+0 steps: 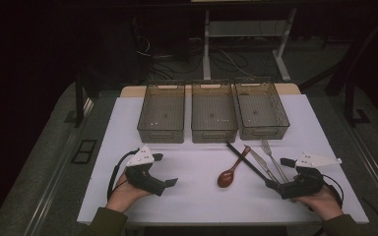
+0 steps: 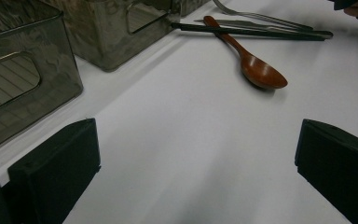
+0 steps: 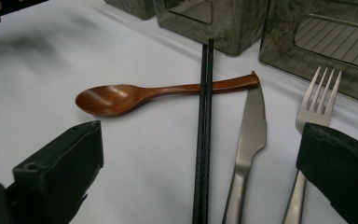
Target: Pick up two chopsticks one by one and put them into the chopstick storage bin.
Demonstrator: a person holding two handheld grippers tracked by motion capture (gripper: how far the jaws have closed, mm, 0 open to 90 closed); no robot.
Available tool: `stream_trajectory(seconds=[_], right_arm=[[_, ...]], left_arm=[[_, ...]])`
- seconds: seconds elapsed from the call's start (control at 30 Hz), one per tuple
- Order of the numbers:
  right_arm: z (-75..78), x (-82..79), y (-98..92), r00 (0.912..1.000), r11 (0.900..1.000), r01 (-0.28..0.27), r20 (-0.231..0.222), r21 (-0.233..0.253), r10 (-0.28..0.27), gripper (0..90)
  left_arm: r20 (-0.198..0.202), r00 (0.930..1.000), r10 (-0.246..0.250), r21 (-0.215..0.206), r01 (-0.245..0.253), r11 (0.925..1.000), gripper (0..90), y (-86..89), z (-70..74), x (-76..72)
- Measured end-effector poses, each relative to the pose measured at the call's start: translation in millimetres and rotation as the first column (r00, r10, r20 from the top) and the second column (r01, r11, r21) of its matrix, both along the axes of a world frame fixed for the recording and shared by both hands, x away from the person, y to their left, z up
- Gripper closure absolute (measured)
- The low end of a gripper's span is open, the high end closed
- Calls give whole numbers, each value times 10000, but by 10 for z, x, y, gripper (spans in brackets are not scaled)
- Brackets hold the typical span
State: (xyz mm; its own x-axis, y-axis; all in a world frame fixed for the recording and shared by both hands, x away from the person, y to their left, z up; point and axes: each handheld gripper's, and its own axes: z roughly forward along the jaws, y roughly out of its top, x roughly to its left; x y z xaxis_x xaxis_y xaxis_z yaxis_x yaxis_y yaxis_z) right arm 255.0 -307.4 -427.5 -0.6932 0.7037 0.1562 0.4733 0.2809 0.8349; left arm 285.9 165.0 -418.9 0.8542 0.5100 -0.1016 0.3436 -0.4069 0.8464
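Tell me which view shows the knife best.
The right gripper view: the knife lies close, its serrated blade clear. The high view shows it small, between chopsticks and fork; the left gripper view shows a distant sliver.

Dim room, dark surround; white desk [image 1: 197, 196] lit from above, brightest area. Soft shadows under spoon [image 2: 256, 70]. Gripper views sharp mid-frame, near black tool jaws slightly soft. Slight glare on knife [image 3: 251, 130].

Three clear bins [image 1: 212, 110] are sitting at twelve o'clock on the white table [image 1: 192, 196]. A wooden spoon [image 1: 229, 173], black chopsticks [image 1: 246, 161], knife [image 1: 262, 162] and fork [image 1: 272, 158] are lying toward four o'clock, just beside the right gripper [image 1: 275, 186]. The left gripper [image 1: 166, 183] is resting at seven o'clock.
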Motion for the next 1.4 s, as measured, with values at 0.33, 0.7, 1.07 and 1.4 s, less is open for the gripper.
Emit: stream_trajectory(seconds=[0.33, 0.7, 1.07, 1.4], right_arm=[[8, 12, -31, 10000, 10000, 28, -12, 89, -28, 1], [71, 66, 3, 9999, 10000, 75, 96, -11, -75, 2], [108, 214, 68, 9998, 9998, 53, -208, -206, -58, 5], [111, 335, 165, 9994, 9990, -188, -290, -407, 176, 174]], left_arm=[[27, 10000, -10, 74, 10, 10000, 0, -7, -5, -8], [36, 10000, -59, 81, 59, 10000, 0, 6, -13, -32], [63, 10000, 15, -8, -15, 10000, 0, 11, -11, -52], [46, 10000, 79, -80, -79, 9999, 0, 26, -12, -56]])
